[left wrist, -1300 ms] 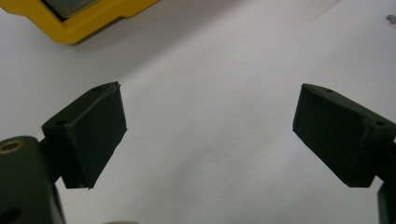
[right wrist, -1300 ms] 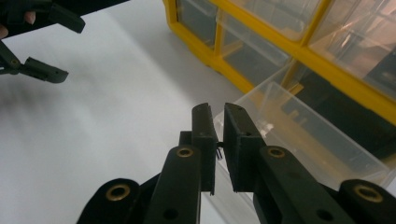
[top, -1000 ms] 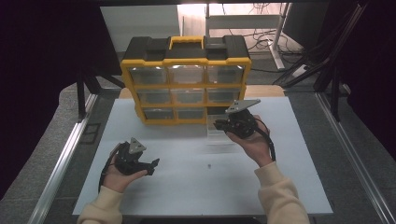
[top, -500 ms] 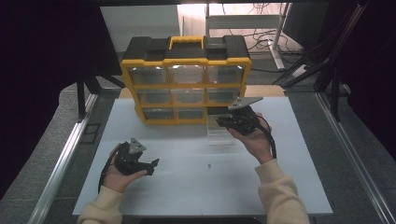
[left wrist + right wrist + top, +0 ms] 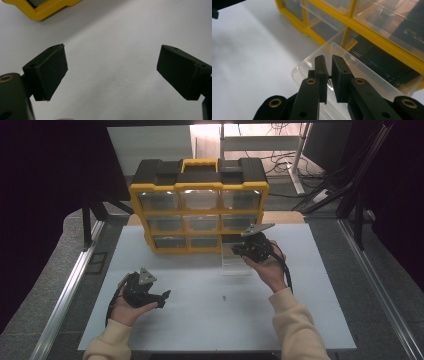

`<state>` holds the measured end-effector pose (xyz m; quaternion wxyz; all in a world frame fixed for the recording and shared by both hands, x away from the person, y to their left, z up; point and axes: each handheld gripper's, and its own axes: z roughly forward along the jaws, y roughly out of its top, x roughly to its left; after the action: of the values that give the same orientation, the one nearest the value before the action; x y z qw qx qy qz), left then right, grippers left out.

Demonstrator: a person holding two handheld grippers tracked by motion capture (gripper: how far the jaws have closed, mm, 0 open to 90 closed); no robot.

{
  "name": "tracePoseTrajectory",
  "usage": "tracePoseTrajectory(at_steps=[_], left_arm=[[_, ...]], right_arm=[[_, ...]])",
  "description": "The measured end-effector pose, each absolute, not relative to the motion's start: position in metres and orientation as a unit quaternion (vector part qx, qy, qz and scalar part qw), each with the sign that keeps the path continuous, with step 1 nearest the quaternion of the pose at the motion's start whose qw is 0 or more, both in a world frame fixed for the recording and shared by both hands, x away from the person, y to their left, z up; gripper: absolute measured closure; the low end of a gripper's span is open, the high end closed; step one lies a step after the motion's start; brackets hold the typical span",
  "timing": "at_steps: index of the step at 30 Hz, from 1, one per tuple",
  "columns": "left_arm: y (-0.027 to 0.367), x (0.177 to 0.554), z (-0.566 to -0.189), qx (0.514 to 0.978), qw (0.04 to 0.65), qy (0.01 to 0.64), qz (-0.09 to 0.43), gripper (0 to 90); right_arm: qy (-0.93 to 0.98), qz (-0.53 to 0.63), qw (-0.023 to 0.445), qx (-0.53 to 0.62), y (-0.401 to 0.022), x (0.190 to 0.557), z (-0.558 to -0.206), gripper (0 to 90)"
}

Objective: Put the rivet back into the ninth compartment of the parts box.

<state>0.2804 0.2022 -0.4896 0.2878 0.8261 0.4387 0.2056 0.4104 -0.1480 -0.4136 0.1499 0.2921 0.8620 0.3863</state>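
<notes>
A yellow and black organizer [image 5: 200, 202] with clear drawers stands upright at the back of the white table [image 5: 200, 320]. A clear plastic drawer [image 5: 235, 264] sticks out in front of its bottom right slot. My right gripper [image 5: 237, 251] is shut on the drawer's front wall. In the right gripper view the jaws [image 5: 329, 58] pinch the thin clear wall of the drawer [image 5: 362, 68]. My left gripper [image 5: 162, 297] hovers open over the near left of the table. In the left gripper view its jaws [image 5: 111, 60] stand wide apart with nothing between them.
A corner of the organizer [image 5: 42, 10] shows in the left gripper view. A small dark speck [image 5: 224, 297] lies on the table between the hands. Metal rails [image 5: 65, 290] run along the table's left and right sides.
My right gripper has shifted slightly left and down with the clear drawer in its jaws. The left hand has stayed in place.
</notes>
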Motion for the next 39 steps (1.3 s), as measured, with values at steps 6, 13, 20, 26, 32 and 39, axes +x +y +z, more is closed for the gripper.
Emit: tracePoseTrajectory(at_steps=[6, 13, 20, 26, 32, 39], left_arm=[[0.202, 0.280, -0.490, 0.826, 0.288, 0.439, 0.205, 10.2], [0.201, 0.281, -0.490, 0.827, 0.288, 0.437, 0.204, 10.2], [0.202, 0.281, -0.490, 0.826, 0.289, 0.438, 0.204, 10.2], [0.202, 0.281, -0.490, 0.827, 0.288, 0.438, 0.205, 10.2], [0.202, 0.280, -0.489, 0.826, 0.290, 0.438, 0.207, 10.2], [0.201, 0.280, -0.488, 0.826, 0.290, 0.437, 0.207, 10.2]], right_arm=[[0.855, 0.384, 0.153, 0.314, -0.156, 0.416, -0.418, 82.6], [0.851, 0.384, 0.154, 0.324, -0.160, 0.420, -0.422, 82.5], [0.848, 0.381, 0.156, 0.335, -0.163, 0.422, -0.426, 82.3], [0.846, 0.382, 0.157, 0.337, -0.164, 0.423, -0.427, 82.2], [0.838, 0.386, 0.171, 0.346, -0.164, 0.423, -0.427, 53.6], [0.823, 0.401, 0.177, 0.360, -0.166, 0.419, -0.422, 35.1]])
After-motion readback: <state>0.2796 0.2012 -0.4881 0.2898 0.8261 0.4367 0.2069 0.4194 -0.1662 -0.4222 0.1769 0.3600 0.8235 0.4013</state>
